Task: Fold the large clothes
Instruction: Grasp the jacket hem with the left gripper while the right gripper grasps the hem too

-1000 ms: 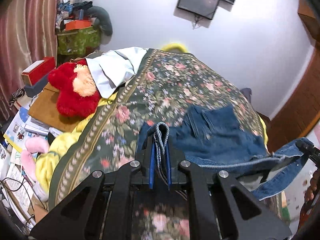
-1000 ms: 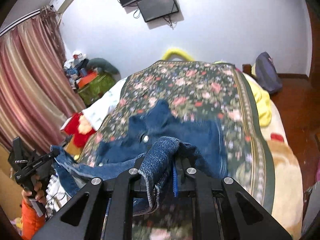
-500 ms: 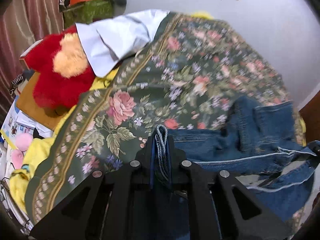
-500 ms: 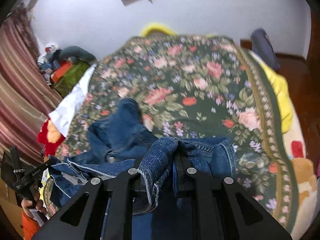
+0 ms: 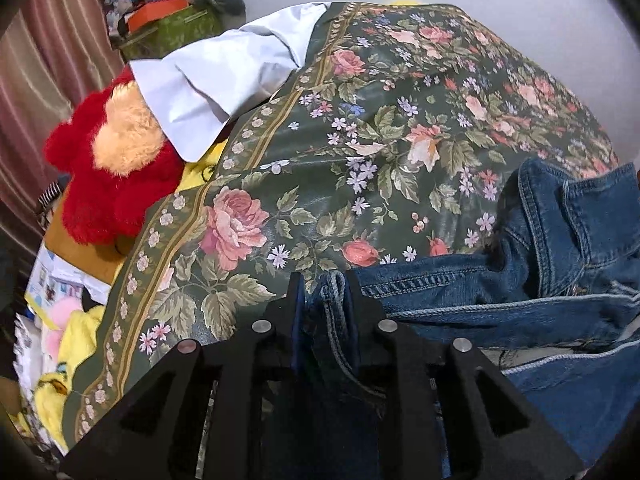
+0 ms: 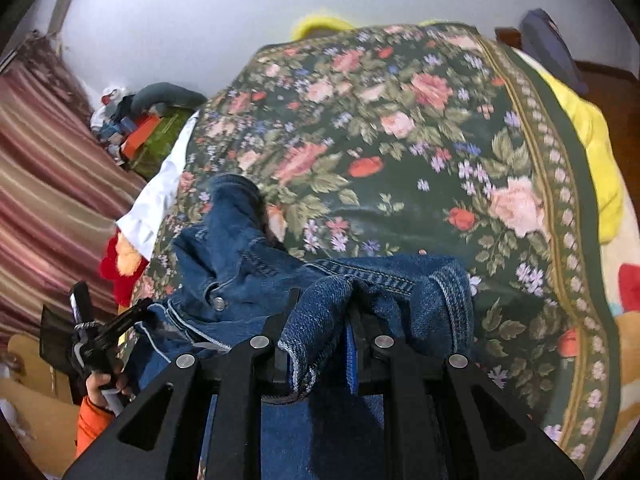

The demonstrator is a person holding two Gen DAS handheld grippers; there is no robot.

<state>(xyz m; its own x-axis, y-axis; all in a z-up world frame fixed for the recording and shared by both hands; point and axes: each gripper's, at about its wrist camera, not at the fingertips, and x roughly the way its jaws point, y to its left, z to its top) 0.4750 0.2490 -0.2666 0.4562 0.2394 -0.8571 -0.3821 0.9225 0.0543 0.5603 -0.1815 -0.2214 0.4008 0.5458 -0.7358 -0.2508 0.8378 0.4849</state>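
A blue denim jacket (image 5: 560, 240) lies crumpled on the floral bedspread (image 5: 360, 140). Its lower edge runs toward both grippers. My left gripper (image 5: 324, 280) hangs low over the bedspread. Its jaws are opening, and a folded denim hem (image 5: 332, 292) stands loosely between them with a gap beside it. My right gripper (image 6: 324, 300) is shut on a bunched fold of the denim jacket (image 6: 240, 248), which drapes over its fingers. In the right wrist view, the left gripper (image 6: 132, 316) shows at the jacket's far corner, held by a hand in an orange sleeve.
A red plush toy (image 5: 108, 184) and a white cloth (image 5: 224, 76) lie by the bed's left edge. A green box (image 5: 172, 32) stands behind them, near a striped curtain (image 6: 48, 160). A yellow blanket (image 6: 592, 152) hangs off the right side. Bare bedspread (image 6: 400, 140) stretches beyond the jacket.
Both grippers have come down toward the bed and tipped forward, bringing the jacket's edge onto the bedspread. The left jaws have parted around the hem. The right grip is unchanged.
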